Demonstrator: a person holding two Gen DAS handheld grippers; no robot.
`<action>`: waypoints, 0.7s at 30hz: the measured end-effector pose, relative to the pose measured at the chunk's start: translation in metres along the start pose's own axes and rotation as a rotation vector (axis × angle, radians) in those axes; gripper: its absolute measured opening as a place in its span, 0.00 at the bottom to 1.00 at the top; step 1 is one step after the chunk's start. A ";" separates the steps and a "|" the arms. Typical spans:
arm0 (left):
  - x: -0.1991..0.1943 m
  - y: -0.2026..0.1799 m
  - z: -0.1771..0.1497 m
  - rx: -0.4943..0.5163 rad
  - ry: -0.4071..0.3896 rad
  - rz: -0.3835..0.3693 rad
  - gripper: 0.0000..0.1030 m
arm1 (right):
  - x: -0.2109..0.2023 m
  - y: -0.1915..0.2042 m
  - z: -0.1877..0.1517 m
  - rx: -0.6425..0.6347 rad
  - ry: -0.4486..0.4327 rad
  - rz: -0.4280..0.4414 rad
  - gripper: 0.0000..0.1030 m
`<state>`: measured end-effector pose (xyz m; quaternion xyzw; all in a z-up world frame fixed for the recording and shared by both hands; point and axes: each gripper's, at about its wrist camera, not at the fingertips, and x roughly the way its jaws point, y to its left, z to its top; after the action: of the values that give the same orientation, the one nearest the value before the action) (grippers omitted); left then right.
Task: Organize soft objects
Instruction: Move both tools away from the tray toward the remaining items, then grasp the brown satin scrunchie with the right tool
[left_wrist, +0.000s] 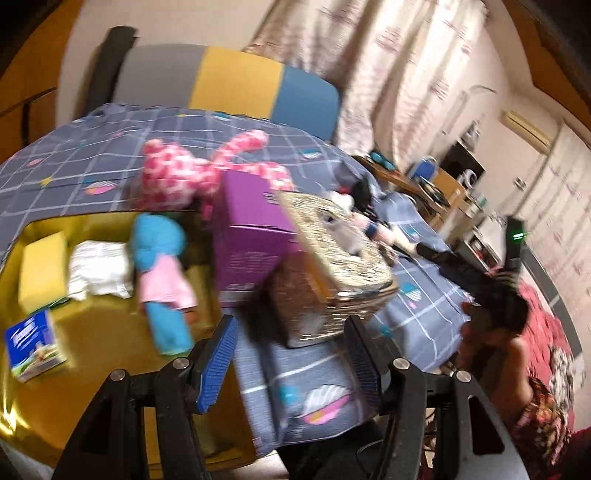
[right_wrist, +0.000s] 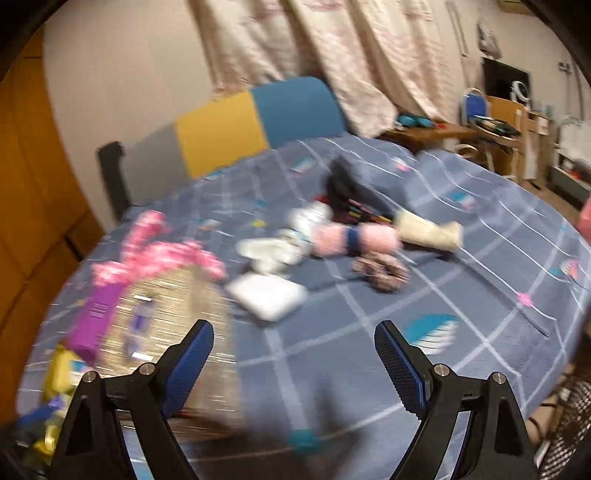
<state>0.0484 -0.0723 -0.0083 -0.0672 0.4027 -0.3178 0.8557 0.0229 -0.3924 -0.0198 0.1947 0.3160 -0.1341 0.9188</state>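
Observation:
A pink-and-white plush toy lies on the blue checked bedsheet, behind a purple box. A blue-and-pink doll lies on a yellow surface. A woven basket stands just beyond my left gripper, which is open and empty. In the right wrist view, my right gripper is open and empty above the sheet; soft items lie ahead: a pink roll with a blue band, a white cloth, a cream sock, a dark garment. Both views are blurred.
A yellow block, a white packet and a blue carton lie on the yellow surface. A white flat pack and a patterned scrunchie lie on the sheet. A grey-yellow-blue headboard stands behind. A person sits at the right.

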 end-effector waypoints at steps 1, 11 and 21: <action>0.004 -0.005 0.001 0.014 0.007 -0.011 0.59 | 0.009 -0.012 -0.002 0.004 0.020 -0.021 0.87; 0.036 -0.059 0.028 0.113 0.038 -0.065 0.59 | 0.080 -0.093 0.033 0.071 0.085 -0.114 0.86; 0.062 -0.105 0.055 0.169 0.049 -0.094 0.59 | 0.160 -0.099 0.068 -0.005 0.175 -0.135 0.75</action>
<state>0.0664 -0.1997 0.0271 -0.0056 0.3917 -0.3920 0.8324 0.1446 -0.5296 -0.0992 0.1817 0.4077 -0.1772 0.8771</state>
